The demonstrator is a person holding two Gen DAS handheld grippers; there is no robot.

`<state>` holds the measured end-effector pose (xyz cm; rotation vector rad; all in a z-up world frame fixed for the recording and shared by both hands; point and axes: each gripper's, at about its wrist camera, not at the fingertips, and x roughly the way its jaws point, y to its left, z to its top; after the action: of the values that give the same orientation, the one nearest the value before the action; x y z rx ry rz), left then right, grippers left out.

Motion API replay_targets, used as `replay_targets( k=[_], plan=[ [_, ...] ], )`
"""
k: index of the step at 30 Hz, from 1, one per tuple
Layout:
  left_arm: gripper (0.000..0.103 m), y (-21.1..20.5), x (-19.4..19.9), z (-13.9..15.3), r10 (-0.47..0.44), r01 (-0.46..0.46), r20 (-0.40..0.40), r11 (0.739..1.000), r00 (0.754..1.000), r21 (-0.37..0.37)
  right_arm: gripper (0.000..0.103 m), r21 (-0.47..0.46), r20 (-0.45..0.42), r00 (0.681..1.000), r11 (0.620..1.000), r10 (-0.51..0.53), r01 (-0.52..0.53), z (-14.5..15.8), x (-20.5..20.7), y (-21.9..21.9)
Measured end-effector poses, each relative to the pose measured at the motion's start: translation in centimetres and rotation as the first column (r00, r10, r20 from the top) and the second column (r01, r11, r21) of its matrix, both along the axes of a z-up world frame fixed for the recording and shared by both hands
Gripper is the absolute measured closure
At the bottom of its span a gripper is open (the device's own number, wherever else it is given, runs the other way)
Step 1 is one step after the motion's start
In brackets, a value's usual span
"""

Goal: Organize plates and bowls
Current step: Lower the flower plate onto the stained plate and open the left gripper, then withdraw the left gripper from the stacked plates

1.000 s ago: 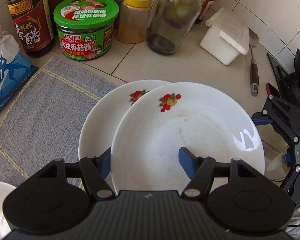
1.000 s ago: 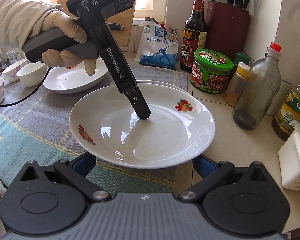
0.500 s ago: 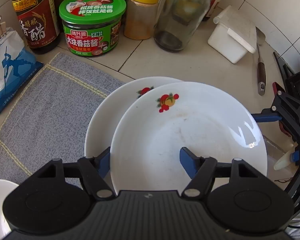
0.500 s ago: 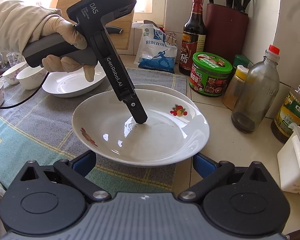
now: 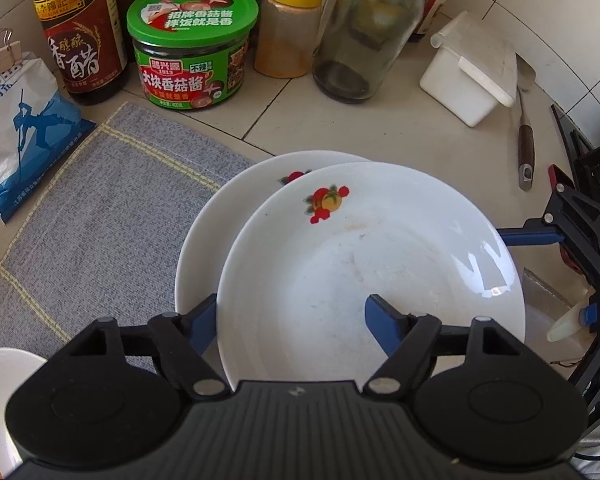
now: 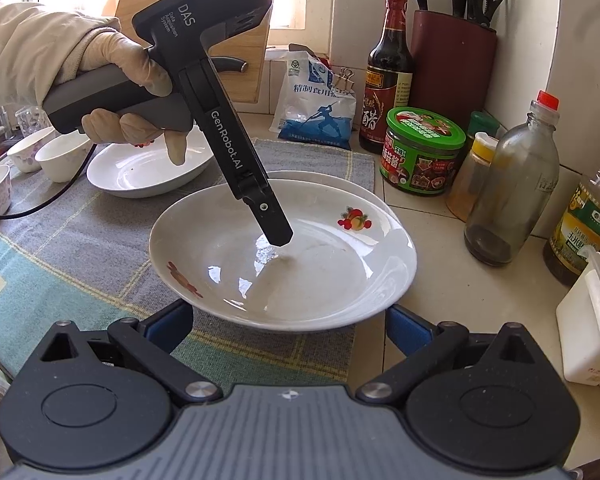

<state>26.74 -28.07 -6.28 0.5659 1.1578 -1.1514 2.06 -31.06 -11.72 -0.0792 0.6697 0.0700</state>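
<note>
Tiled counter (image 5: 380, 136) – grey cloth (image 5: 100, 216), green-lidded jar (image 5: 192, 48), vinegar bottle (image 5: 76, 32), white box (image 5: 472, 72) directly on it

The left hand-held gripper (image 5: 292, 320) straddles the near rim of the top plate (image 5: 380, 264), one finger (image 5: 384, 320) inside the plate, the other under its outer edge. A gloved left hand (image 6: 128, 92) grips its handle, the body angled down into the plate. The right hand-held gripper (image 6: 288, 320) sits low beside that plate, jaws spread wide, holding nothing.
</note>
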Motion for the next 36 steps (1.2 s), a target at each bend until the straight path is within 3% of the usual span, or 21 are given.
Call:
replay_targets(
  k=[18,24,30,36],
  plan=[
    [0.024,2.6,-0.9,2.4,0.060,-0.055,0.053,0.994,0.997,-0.094,0.000,-0.027,0.010,1.000,0.999,-0.024,0.024,0.1,-0.6,0.8],
    [0.024,4.6,-3.3,3.4,0.105,-0.079,0.160,0.983,0.981,-0.163,0.000,-0.029,0.018,0.998,0.997,-0.068,0.069,0.4,-1.5,1.5],
    [0.013,8.1,-7.4,3.9,0.216,-0.148,0.245,0.952,0.945,-0.267,0.000,-0.012,0.038,0.989,0.990,-0.140,0.140,1.3,-1.9,2.0],
    [0.011,12.5,-11.3,2.6,0.389,-0.286,0.349,0.906,0.853,-0.312,0.000,0.014,0.039,0.989,0.990,-0.144,0.144,2.0,-1.1,2.9]
  ],
)
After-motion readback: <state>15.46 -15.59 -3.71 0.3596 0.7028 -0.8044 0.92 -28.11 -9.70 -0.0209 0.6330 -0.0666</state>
